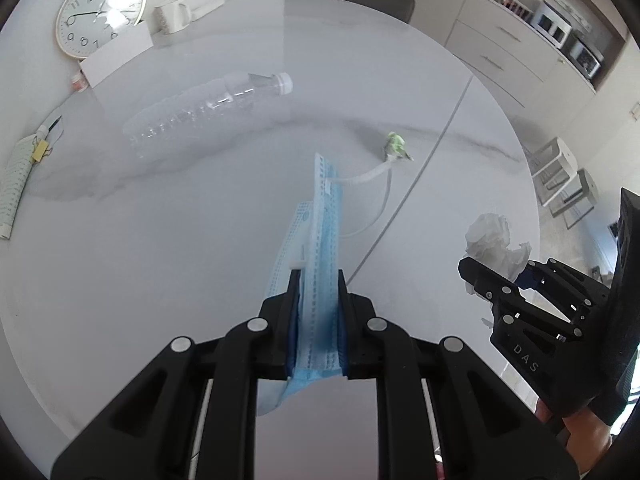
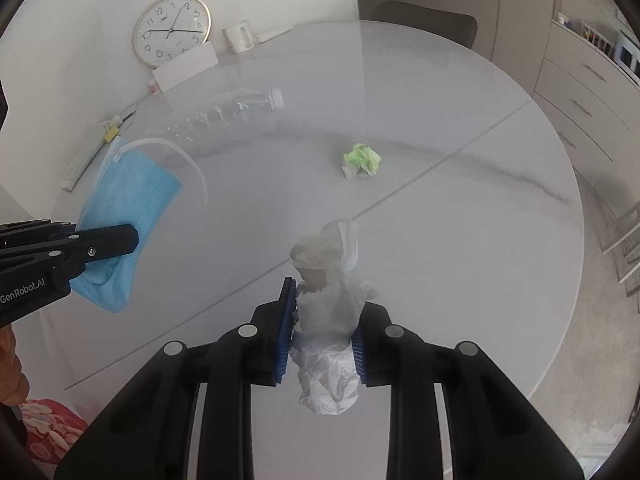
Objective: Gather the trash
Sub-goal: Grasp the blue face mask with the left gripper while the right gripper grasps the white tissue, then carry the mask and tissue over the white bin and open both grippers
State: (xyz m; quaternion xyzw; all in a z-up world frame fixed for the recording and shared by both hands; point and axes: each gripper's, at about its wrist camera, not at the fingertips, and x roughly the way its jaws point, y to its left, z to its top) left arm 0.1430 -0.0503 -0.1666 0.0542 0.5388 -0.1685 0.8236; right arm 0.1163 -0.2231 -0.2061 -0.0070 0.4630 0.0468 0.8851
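A: Left wrist view: your left gripper [image 1: 318, 280] pinches the limp blue mask [image 1: 320, 240]; your right gripper [image 2: 322, 320] is clamped on the crumpled tissue [image 2: 328, 320].

B: What's left?

A: Near the clock [image 2: 172, 30], the empty bottle [image 2: 224, 116] lies light, slick, crushable; grip its neck. Beyond it, the green wad [image 2: 362, 160].

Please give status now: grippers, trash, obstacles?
Left gripper shut on blue mask. Right gripper shut on white tissue. Bottle, green wad remain on table.
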